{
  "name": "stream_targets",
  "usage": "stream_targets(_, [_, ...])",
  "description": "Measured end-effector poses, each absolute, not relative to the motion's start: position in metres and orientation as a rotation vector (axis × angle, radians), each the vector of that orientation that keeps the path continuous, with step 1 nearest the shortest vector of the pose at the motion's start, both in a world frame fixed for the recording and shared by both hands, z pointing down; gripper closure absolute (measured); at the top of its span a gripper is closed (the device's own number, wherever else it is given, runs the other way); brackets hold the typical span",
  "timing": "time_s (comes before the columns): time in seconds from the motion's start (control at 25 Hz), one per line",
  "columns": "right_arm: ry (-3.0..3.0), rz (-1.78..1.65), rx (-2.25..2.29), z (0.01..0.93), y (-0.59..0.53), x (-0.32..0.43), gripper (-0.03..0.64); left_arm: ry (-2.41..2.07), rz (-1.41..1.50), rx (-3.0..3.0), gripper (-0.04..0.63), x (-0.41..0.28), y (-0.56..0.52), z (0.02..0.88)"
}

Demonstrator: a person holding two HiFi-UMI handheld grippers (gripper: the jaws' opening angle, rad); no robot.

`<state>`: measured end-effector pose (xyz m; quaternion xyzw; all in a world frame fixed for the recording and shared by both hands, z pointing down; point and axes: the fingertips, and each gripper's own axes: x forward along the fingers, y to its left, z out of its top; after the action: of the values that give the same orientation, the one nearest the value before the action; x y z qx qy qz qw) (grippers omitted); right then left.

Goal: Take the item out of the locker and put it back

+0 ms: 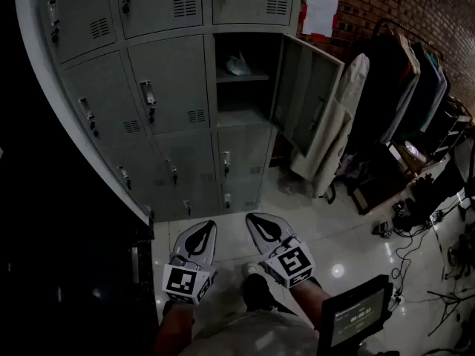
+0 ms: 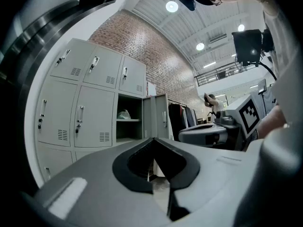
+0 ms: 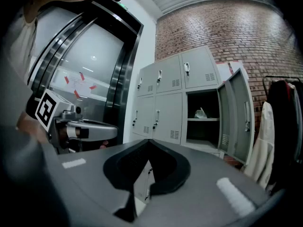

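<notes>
Head view, 6 o'clock: my left claw [image 1: 202,228] and my right claw [image 1: 256,219] sit low, side by side, tips aimed at 12, near each other but not touching. Each has a marker cube [image 1: 188,282] at its rear.

Left gripper view: left claw [image 2: 153,143] has its jaws closed tip to tip with nothing between them. Right gripper view: right claw [image 3: 147,143] also has its jaws fully together and is empty.

A small screen [image 1: 361,314] is at 5 o'clock, close to my body. A glossy tiled floor [image 1: 312,213] lies under and ahead of the claws. Cables [image 1: 419,243] are strewn on it at 4 o'clock.

Further out, from 10 to 12 o'clock, stands a grey locker bank [image 1: 163,102] with every door in view shut bar one. The open locker is at 12 o'clock, its door [image 1: 308,99] swung out toward 1.

The item [image 1: 237,65] is white and crumpled and looks like a bag. It sits on the shelf [image 1: 241,78] in the upper part of that open compartment, well apart from both claws. It also shows in the left gripper view [image 2: 124,114] and the right gripper view [image 3: 201,113], same spot on the shelf.

A pale coat [image 1: 349,117] hangs just beside the open door. A clothes rack [image 1: 404,80] with dark garments is at 2 o'clock.

Farthest out is a brick wall [image 1: 386,6], with paper sheets [image 1: 320,12] on it at 1 o'clock.
</notes>
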<state>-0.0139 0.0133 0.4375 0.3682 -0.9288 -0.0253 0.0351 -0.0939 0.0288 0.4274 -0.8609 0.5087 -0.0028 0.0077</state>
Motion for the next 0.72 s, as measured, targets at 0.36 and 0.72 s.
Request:
stream_targets(0.36, [-2.898, -0.093, 1.165, 0.439, -0.144, 0.002, 0.617, 1.652, -0.02, -2.667, 0.589, -0.094, -0.123, 0.448])
stream_targets(0.72, [-2.925, -0.196, 1.138, 0.393, -0.297, 0.003, 0.617, 1.678, 0.029, -2.585, 0.589, -0.094, -0.265, 0.404])
